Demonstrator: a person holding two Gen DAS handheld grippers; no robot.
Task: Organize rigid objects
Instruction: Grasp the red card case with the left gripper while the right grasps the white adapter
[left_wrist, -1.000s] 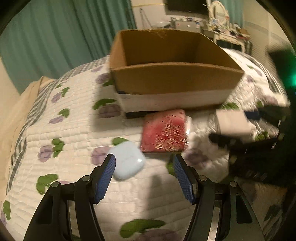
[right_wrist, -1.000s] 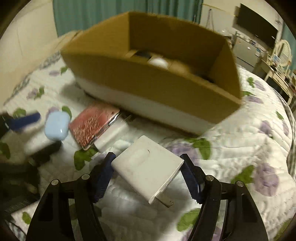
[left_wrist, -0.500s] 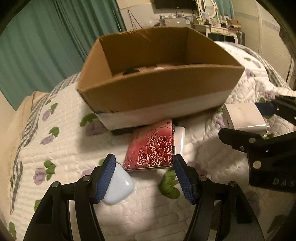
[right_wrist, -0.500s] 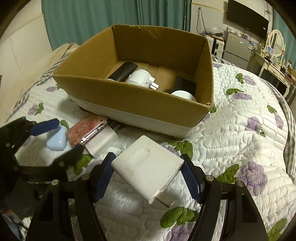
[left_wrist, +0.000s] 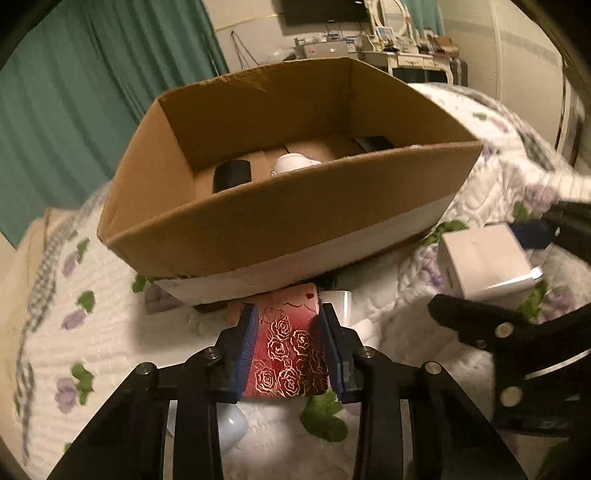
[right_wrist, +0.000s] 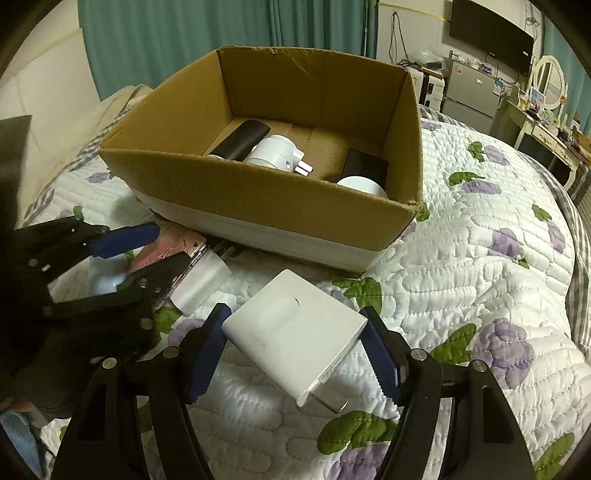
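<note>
My left gripper is shut on a red case with gold roses, just in front of the cardboard box. My right gripper is shut on a white square charger, held above the quilt in front of the box. The charger also shows at the right of the left wrist view. The left gripper and red case show at the left of the right wrist view. The box holds a black case, a white plug adapter, a black block and a white round item.
A white plug lies beside the red case, by the box's front wall. A pale blue earbud case lies under my left gripper. The flowered quilt spreads to the right. A dresser and fridge stand at the far right.
My left gripper has moved forward and closed on the red case; it was open before. My right gripper still holds the charger and has hardly moved.
</note>
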